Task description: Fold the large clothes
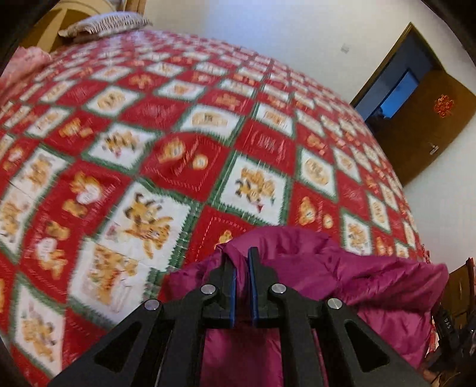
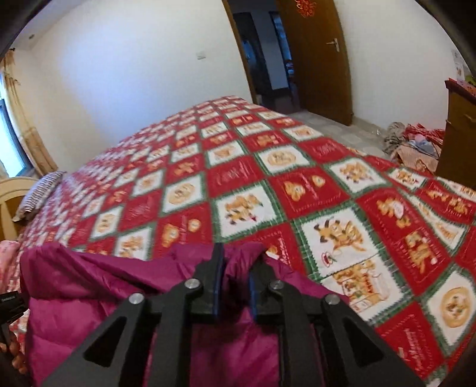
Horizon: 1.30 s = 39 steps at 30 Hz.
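Note:
A magenta padded jacket point(image 1: 327, 274) hangs bunched over the near edge of a bed. My left gripper point(image 1: 241, 257) is shut on a fold of it, with fabric pinched between the blue pads. In the right wrist view the same jacket point(image 2: 104, 282) spreads to the left and below. My right gripper point(image 2: 238, 256) stands a little wider, its jaws closed on a thicker bunch of the jacket's edge that fills the gap. Below the fingers the jacket drops out of sight.
A red, white and green patchwork quilt point(image 1: 148, 119) point(image 2: 267, 178) covers the whole bed. A striped pillow point(image 1: 104, 23) point(image 2: 38, 193) lies at the head. A brown door point(image 2: 315, 59) stands open beyond. Clothes point(image 2: 413, 140) lie heaped on the floor beside a wooden cabinet point(image 2: 458, 134).

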{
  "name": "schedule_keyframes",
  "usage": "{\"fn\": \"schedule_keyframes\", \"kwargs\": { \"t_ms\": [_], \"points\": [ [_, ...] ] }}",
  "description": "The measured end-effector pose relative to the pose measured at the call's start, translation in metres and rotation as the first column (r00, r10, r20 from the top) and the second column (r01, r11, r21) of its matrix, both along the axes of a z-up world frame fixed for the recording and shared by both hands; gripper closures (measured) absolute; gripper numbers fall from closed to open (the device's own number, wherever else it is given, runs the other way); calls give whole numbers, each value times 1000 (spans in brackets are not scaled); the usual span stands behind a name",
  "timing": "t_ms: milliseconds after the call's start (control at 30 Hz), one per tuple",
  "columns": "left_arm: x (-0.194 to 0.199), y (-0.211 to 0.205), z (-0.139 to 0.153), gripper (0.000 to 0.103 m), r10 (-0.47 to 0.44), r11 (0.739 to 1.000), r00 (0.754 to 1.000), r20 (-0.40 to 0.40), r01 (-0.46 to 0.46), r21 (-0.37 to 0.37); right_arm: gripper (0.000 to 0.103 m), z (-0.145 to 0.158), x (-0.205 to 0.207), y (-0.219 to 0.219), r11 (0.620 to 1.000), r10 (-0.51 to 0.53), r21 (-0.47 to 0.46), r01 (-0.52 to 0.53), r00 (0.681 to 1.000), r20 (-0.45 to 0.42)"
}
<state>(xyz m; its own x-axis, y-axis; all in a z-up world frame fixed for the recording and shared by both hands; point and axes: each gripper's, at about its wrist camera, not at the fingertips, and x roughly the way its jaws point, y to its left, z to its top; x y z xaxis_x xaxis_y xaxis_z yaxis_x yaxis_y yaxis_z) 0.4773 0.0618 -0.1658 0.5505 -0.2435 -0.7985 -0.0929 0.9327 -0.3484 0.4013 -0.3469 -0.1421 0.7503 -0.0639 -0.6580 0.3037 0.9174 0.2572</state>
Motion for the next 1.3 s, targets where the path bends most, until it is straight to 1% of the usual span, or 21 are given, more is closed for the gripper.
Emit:
{"fn": "schedule_keyframes", "kwargs": {
  "t_ms": [67, 200, 267, 333, 400, 433, 467, 500, 533, 567, 600, 667, 700, 733, 833, 867, 967, 1033, 1100, 1233, 1300],
  "points": [
    [6, 1, -15, 95, -11, 999, 1000, -14, 11, -45, 82, -17, 2, -3, 1000, -5, -6, 5, 1000, -25],
    [12, 14, -35, 95, -20, 977, 1000, -8, 18, -210, 80, -31, 8, -13, 998, -14, 63, 16, 999, -36],
    [12, 27, -42, 95, -18, 944, 1000, -15, 12, -331, 79, -32, 8, -15, 997, -9, 79, 13, 999, -45],
    [14, 47, -44, 95, -17, 881, 998, -54, -11, -474, 78, -34, 10, -16, 996, -6, 90, 11, 999, -48],
    [11, 67, -34, 94, 8, 827, 999, -40, -29, -561, 75, -32, 7, -19, 994, 0, 111, 5, 999, -45],
    [8, 74, -26, 94, 20, 817, 1000, -19, -27, -577, 69, -32, 9, -18, 993, 3, 118, 3, 999, -44],
    [4, 82, -10, 92, 39, 835, 999, 7, -29, -549, 65, -28, 6, -20, 992, 4, 127, 0, 999, -38],
    [1, 85, 3, 82, 58, 871, 998, 25, -38, -489, 56, -23, 3, -22, 992, 3, 128, 1, 1000, -26],
    [-4, 87, 23, 72, 80, 922, 996, 44, -57, -383, 43, -15, -3, -24, 992, -9, 122, 9, 1000, 0],
    [-9, 87, 36, 51, 92, 947, 994, 65, -67, -314, 40, -4, -11, -25, 993, -31, 111, 27, 999, 34],
    [-16, 86, 50, 38, 102, 962, 990, 100, -72, -265, 39, 5, -18, -26, 994, -43, 106, 36, 997, 64],
    [-31, 76, 74, 36, 98, 982, 980, 170, -67, -179, 39, 32, -39, -24, 996, -76, 64, 67, 987, 143],
    [-36, 67, 83, 35, 79, 989, 977, 196, -52, -137, 47, 46, -50, -17, 996, -86, 11, 85, 982, 167],
    [-43, 48, 91, 35, 42, 997, 974, 223, -27, -70, 61, 56, -54, -7, 997, -64, -26, 70, 982, 178],
    [-51, -15, 91, 35, -118, 991, 961, 251, 97, 95, 71, 65, -50, 35, 994, 92, -71, -84, 989, 117],
    [-53, -48, 87, 35, -200, 974, 947, 252, 164, 156, 71, 66, -45, 59, 986, 157, -77, -149, 983, 99],
    [-55, -115, 71, 35, -307, 933, 922, 238, 241, 269, 71, 61, -25, 106, 967, 246, -88, -240, 967, 66],
    [-52, -136, 57, 35, -312, 924, 927, 206, 245, 295, 71, 47, -6, 122, 970, 231, -78, -229, 973, 6],
    [-47, -144, 41, 35, -296, 930, 941, 166, 245, 273, 71, 27, 9, 126, 976, 214, -34, -216, 976, -43],
    [-36, -140, 12, 35, -265, 936, 958, 108, 229, 266, 73, -2, 20, 123, 976, 209, -48, -212, 976, -65],
    [-32, -142, 1, 33, -259, 937, 959, 112, 221, 272, 75, -20, 22, 118, 979, 202, -22, -204, 977, -73]
  ]
}}
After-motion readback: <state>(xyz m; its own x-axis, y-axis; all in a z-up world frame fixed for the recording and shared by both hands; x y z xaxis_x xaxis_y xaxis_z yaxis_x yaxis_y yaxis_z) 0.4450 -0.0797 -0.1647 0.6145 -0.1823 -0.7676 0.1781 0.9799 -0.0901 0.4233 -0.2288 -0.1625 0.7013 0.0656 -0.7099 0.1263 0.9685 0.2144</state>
